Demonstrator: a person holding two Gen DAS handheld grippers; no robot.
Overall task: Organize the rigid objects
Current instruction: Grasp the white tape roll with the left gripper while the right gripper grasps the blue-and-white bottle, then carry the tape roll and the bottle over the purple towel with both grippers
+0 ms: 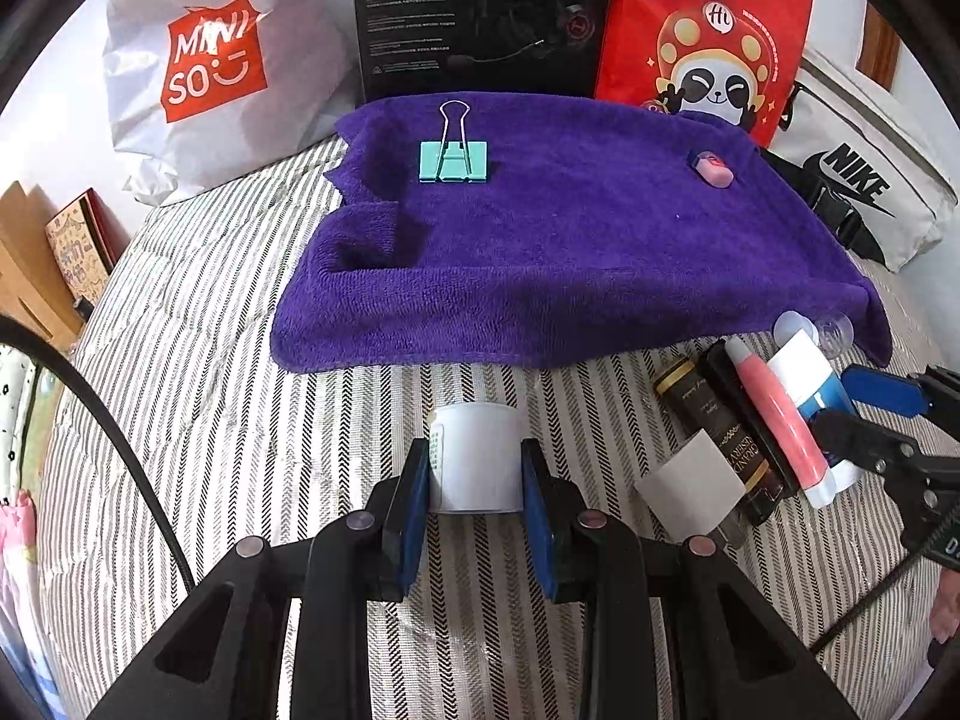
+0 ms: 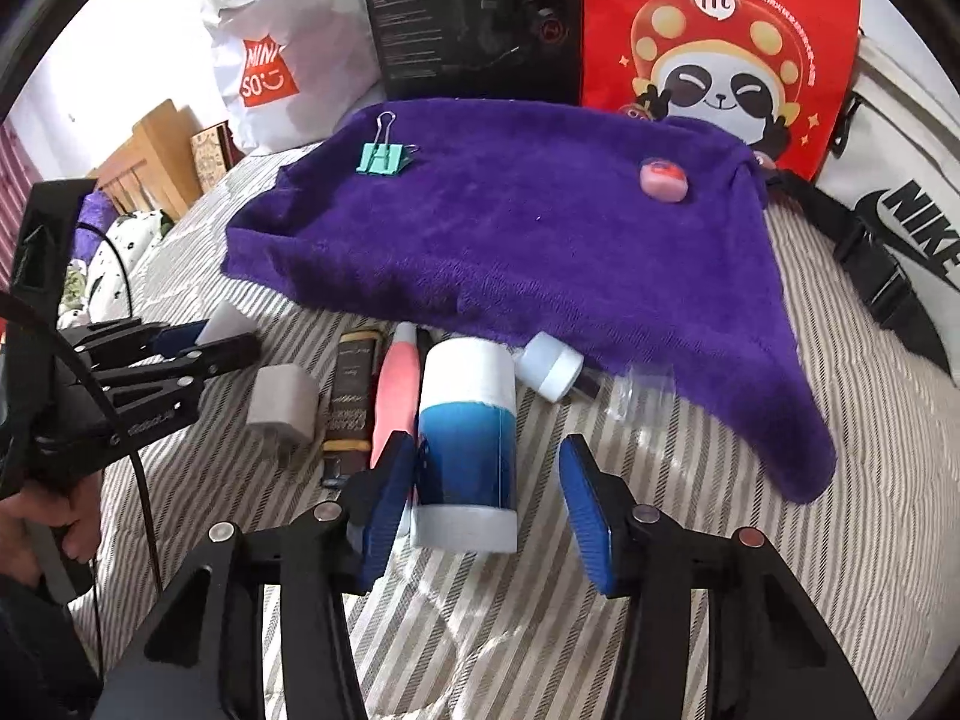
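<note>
Striped bedding point(image 1: 210, 420) carries everything, with a purple towel point(image 1: 570, 252) spread over its far half as the landmark; a white Miniso bag point(image 1: 198, 60), a black box point(image 1: 480, 12) and a red panda bag point(image 1: 708, 30) stand behind that towel. On the towel sit a teal binder clip point(image 1: 454, 161) toward its far left and a small pink item point(image 1: 711, 169) toward its far right. The left gripper point(image 1: 477, 468), just in front of the towel's near edge, is clamped on a small white jar point(image 1: 474, 456), both blue pads pressing its sides. The right gripper point(image 2: 486, 480) hangs with its jaws wide around a blue-and-white cylinder point(image 2: 468, 438) lying before the towel's near-right edge; the left pad looks close to or touching it, the right pad well clear. Beside that cylinder, packed close, lie a pink tube point(image 2: 396, 384), a dark gold-lettered bottle point(image 2: 354, 396) and a white block point(image 2: 282, 402), with a small white cap point(image 2: 549, 366) and something clear at the towel's hem. The risk, as I judge it, is crowding: closing off-centre could roll the cylinder on the soft bedding or pinch the pink tube along with it, and the jar's smooth round wall could slip if it is tilted.
</note>
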